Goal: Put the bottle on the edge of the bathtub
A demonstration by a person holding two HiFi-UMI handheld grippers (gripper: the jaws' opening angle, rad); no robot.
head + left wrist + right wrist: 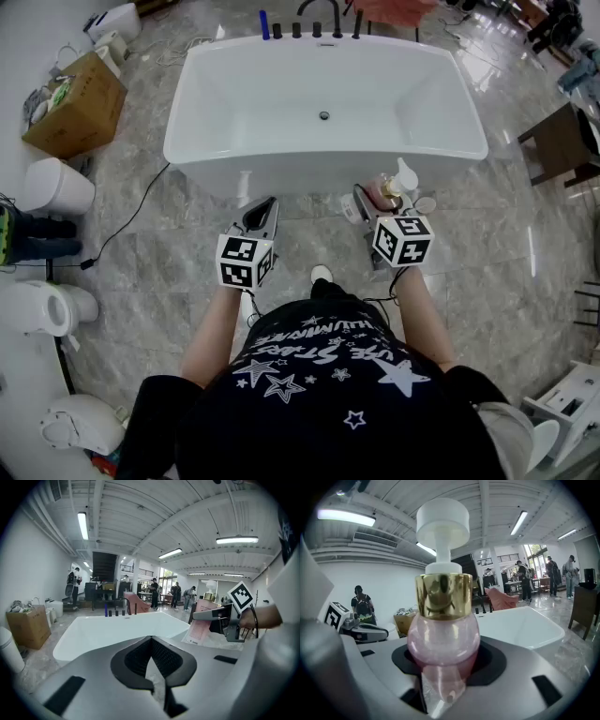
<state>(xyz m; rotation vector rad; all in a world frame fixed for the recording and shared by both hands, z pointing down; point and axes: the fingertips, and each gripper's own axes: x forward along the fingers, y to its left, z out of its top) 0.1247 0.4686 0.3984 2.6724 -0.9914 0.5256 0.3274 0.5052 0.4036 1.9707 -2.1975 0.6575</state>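
Right now the right gripper [368, 202] has its jaws clamped around the pink bottle [443, 641], which stands upright with its gold collar and white pump on top. It sits just outside the near rim of the white bathtub [281, 161], toward the right end. The left gripper [151, 641] hovers alongside, jaws closed together on nothing.

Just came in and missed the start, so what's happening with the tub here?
A person stands at the white bathtub with a gripper in each hand. The right gripper is closed on a pink pump bottle, held just short of the near rim, not yet set down. The left gripper is shut and empty.
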